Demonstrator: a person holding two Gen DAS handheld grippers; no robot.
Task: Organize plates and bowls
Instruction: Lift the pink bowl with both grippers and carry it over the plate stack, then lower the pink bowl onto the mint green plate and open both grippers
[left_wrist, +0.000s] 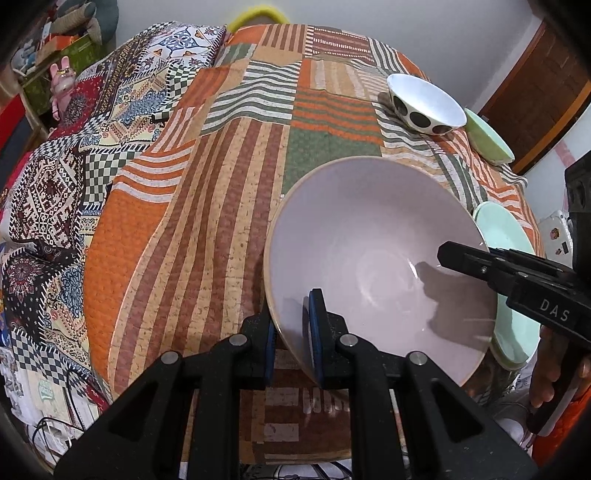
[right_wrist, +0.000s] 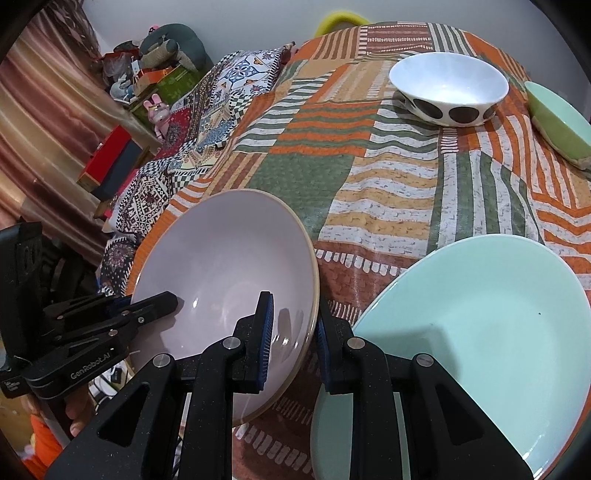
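A large pale pink bowl (left_wrist: 373, 240) with a tan rim is held over the striped patchwork cloth. My left gripper (left_wrist: 291, 332) is shut on its near rim. My right gripper (right_wrist: 293, 339) straddles the bowl's (right_wrist: 225, 266) opposite rim, jaws a little apart around it; it also shows in the left wrist view (left_wrist: 461, 258). A mint green plate (right_wrist: 476, 325) lies on the cloth to the right of the bowl, partly under my right gripper. A white bowl with black dots (right_wrist: 448, 86) and a green bowl (right_wrist: 561, 118) stand at the far right.
The patchwork cloth (left_wrist: 221, 184) covers a raised surface that drops off at the left onto a patterned quilt (left_wrist: 74, 147). Boxes and toys (right_wrist: 147, 85) are stacked by the far left wall. A wooden door (left_wrist: 535, 107) is at the right.
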